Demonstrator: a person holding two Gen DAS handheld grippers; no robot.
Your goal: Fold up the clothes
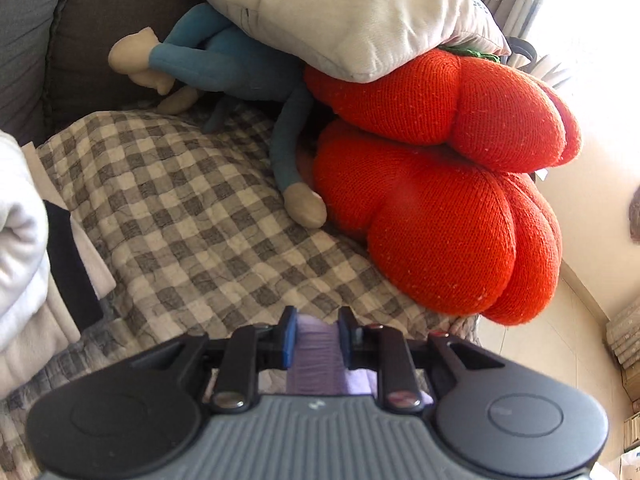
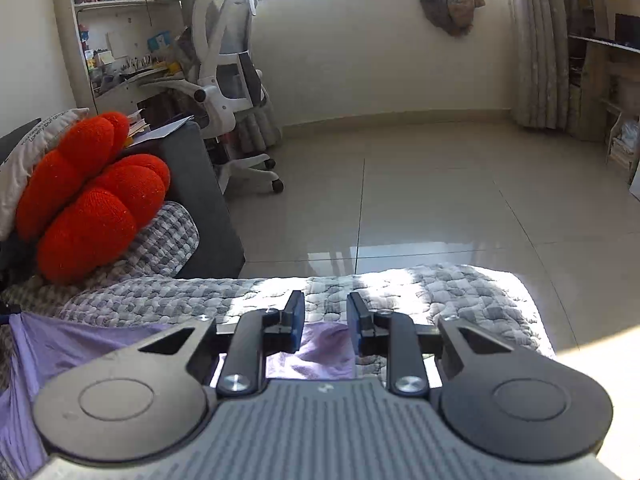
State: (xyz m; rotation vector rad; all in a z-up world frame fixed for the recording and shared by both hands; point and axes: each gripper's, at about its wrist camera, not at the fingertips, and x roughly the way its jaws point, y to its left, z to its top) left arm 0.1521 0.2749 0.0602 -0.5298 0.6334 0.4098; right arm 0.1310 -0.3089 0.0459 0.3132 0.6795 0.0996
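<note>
A lilac garment [image 2: 60,344] is being handled over a sofa covered by a grey checked quilt [image 1: 192,208]. In the left wrist view a bunched strip of the lilac cloth is seen pinched between the blue pads of the left tool [image 1: 316,320], so that tool is closed on the garment. In the right wrist view the right tool [image 2: 324,312] is seen with its jaws standing apart; a fold of the same cloth lies below and between them, but the pads are not pressed against it, so it is judged to be open over the garment, not gripping it.

The cloth is seen stretched from the left edge of the right view toward the right tool, with creases and slack in it. No neat folded shape can be made out, so the fold is judged to be at an early or middle stage: the garment is held at one end, and the other end has yet to be gripped, and smoothing and folding over are left. How much of the garment is already doubled cannot be told, since most of it is hidden beneath the tools.

At the left edge of the left view a pile of white and dark fabric [image 1: 24,248] is seen; whether it is folded clothing cannot be told. No basket, box or other container is shown. Two orange pumpkin cushions [image 1: 440,184], a grey pillow [image 1: 340,12] and a blue plush doll [image 1: 224,60] are crowded at the far end of the sofa.
</note>
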